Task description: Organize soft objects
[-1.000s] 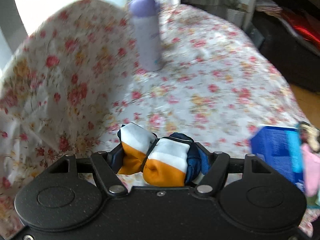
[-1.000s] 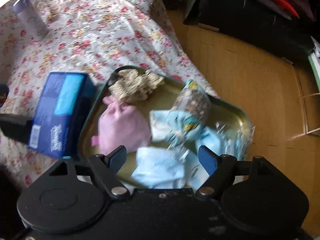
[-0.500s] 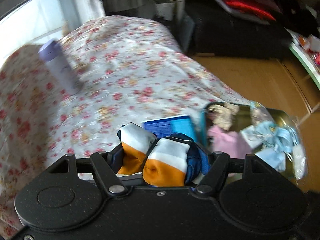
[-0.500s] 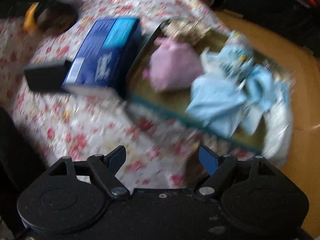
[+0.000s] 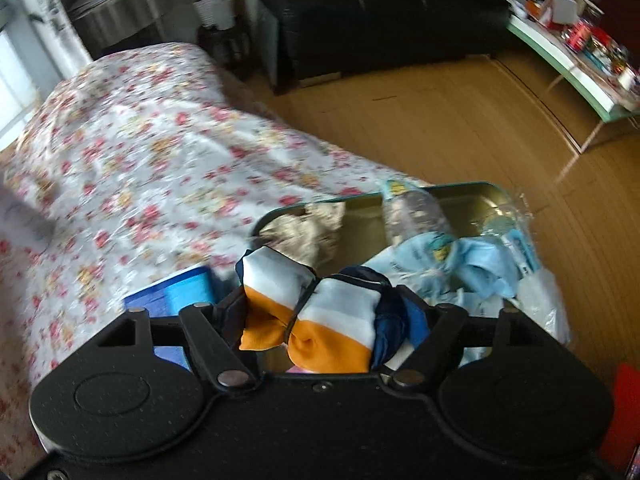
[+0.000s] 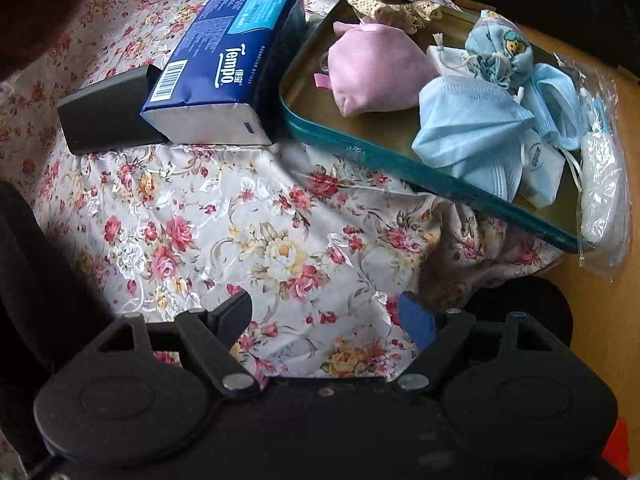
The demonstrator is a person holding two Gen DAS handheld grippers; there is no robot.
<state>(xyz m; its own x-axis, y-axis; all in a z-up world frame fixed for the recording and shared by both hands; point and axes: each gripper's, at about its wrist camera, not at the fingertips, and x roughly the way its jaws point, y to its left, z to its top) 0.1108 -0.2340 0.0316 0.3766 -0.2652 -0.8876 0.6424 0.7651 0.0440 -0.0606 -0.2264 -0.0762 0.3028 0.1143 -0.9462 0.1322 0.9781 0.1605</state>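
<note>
Left wrist: striped scarf bundle (image 5: 320, 316) crosswise between opening fingers (image 5: 226, 316).

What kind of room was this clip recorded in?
Most likely a lived-in home living room. A table under a shiny floral cloth stands on a wooden plank floor, with a dark upholstered sofa behind and a cluttered low pale-green table at the right.
</note>
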